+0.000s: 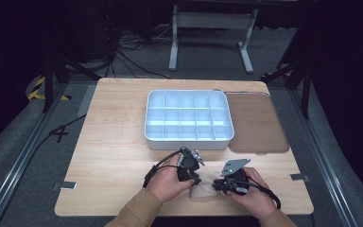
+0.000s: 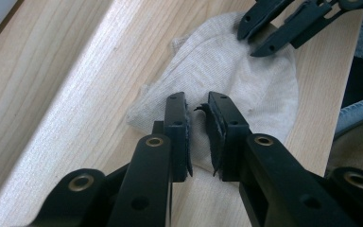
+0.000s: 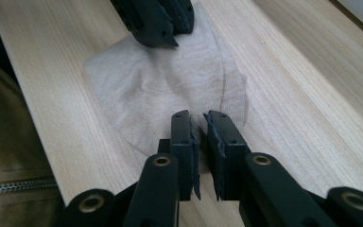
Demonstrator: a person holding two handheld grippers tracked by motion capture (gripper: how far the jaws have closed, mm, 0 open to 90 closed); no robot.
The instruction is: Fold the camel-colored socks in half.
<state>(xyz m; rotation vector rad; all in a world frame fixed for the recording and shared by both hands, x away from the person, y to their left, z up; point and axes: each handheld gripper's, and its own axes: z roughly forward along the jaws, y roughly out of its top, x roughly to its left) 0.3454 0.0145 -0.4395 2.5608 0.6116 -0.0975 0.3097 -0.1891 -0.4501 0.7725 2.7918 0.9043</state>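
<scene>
Lying flat at the bottom centre of the desk (image 1: 123, 137), the beige cloth (image 1: 203, 191) sat between the left gripper (image 1: 194, 178) and right gripper (image 1: 218, 185); both jaws stood slightly parted over opposite edges, gripping nothing, seemingly poised to pinch it.

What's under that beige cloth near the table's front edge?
The beige cloth lies flat on the wooden table, with bare wood round its edges. Anything flat beneath it would be covered; no bulge shows.

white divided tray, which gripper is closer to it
Left. The left gripper sits just below the white divided tray, near its front wall; the right gripper lies a bit lower and further right. Both are down at the beige cloth.
</scene>
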